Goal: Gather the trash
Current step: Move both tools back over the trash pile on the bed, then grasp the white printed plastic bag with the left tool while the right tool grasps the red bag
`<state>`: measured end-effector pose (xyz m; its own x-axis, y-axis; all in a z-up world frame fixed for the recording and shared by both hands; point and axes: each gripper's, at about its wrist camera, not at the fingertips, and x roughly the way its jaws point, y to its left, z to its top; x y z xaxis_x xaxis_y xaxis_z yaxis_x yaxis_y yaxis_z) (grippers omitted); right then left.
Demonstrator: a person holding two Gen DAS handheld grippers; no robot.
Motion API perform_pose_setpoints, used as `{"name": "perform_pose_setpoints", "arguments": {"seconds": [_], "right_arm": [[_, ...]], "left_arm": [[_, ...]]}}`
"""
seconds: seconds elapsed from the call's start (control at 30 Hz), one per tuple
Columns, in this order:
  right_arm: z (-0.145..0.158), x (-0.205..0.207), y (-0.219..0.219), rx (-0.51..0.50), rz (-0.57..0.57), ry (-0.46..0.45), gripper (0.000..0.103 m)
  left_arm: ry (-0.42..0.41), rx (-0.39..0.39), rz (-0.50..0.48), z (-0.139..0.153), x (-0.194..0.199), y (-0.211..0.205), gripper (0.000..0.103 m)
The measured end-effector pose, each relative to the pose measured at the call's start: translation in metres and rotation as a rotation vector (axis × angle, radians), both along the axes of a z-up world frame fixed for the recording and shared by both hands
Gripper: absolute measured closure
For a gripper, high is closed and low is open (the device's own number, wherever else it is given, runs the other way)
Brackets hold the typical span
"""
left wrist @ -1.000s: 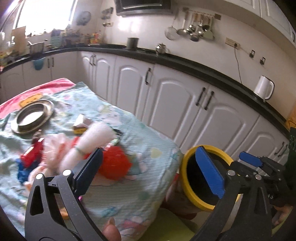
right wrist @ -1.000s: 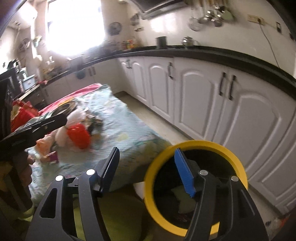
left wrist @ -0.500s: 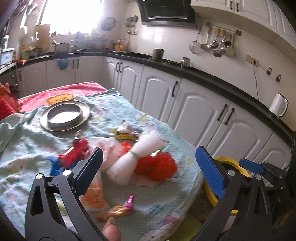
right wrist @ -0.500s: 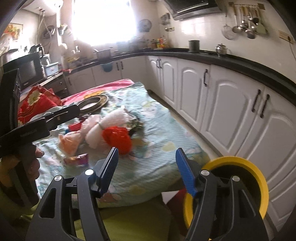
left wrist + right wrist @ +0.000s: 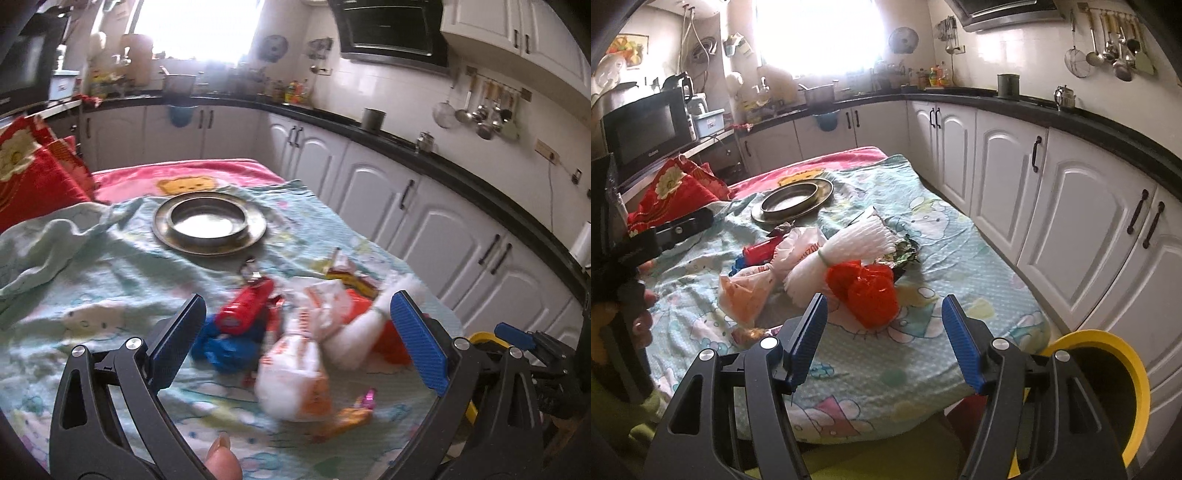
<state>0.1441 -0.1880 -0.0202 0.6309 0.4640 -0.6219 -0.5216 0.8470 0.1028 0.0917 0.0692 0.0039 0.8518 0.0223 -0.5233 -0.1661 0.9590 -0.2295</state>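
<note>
Window (image 5: 820, 37) glare overexposed; fisheye edges bend; left view blurred.

Bare cloth (image 5: 849, 354) is lying between the right gripper (image 5: 882, 338) and the red net (image 5: 870, 291), leaving that approach open. The trash pile (image 5: 306, 332) is crowding the middle, the plate (image 5: 209, 228) is sitting behind it, and the bin (image 5: 1123, 373) is standing off the table's right corner.

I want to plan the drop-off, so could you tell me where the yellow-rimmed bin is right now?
In the right wrist view the yellow-rimmed bin sits at lower right, off the table's near corner, below the white cabinets.
</note>
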Motion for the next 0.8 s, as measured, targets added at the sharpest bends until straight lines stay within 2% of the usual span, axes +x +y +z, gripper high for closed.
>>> {"name": "perform_pose_setpoints", "arguments": {"seconds": [0.2, 0.47, 0.8], "right_arm": [[-0.010, 0.014, 0.020, -0.020, 0.015, 0.017, 0.041], [-0.029, 0.036, 0.036, -0.044, 0.018, 0.064, 0.041], [-0.049, 0.054, 0.035, -0.009, 0.011, 0.154, 0.041]], "left_arm": [[0.039, -0.024, 0.021, -0.011, -0.006, 0.023, 0.011], [0.118, -0.113, -0.037, -0.037, -0.002, 0.023, 0.012], [0.229, -0.184, -0.113, -0.072, 0.014, 0.006, 0.030]]}}
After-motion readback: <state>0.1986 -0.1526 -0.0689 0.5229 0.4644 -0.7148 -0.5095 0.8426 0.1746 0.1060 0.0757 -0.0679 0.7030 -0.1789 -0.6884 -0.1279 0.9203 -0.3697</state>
